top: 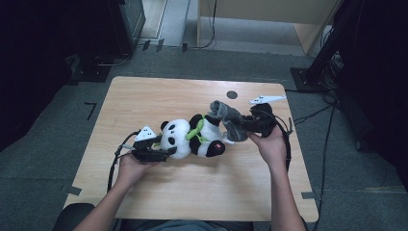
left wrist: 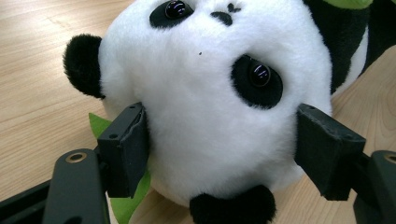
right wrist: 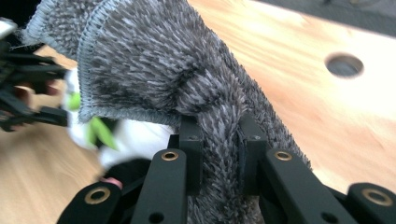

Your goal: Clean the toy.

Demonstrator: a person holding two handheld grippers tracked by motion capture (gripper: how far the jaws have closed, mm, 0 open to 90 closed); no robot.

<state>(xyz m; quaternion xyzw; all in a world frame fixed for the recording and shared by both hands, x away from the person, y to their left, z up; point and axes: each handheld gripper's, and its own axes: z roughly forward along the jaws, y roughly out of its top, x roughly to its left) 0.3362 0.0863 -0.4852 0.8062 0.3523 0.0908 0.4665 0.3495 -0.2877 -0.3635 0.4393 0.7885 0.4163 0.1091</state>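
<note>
A black-and-white plush panda [top: 192, 137] with green leaf trim lies on its side on the wooden table [top: 192, 187]. My left gripper [top: 166, 151] holds its head from the left. In the left gripper view the two pads [left wrist: 126, 149] press into the white head [left wrist: 210, 93] on either side, with my left gripper [left wrist: 224, 140] centred on it. My right gripper [top: 245, 124] is raised just right of the panda's feet and is shut on a fuzzy grey cloth [top: 226, 118]. The cloth [right wrist: 154, 60] bunches between the jaws of my right gripper [right wrist: 219, 135] and fans out above them.
A small round hole [top: 232, 95] sits in the tabletop near the far edge, also seen as the hole [right wrist: 344, 65] beyond the cloth. Cables trail off both grippers. Dark stands and cables crowd the floor at the right.
</note>
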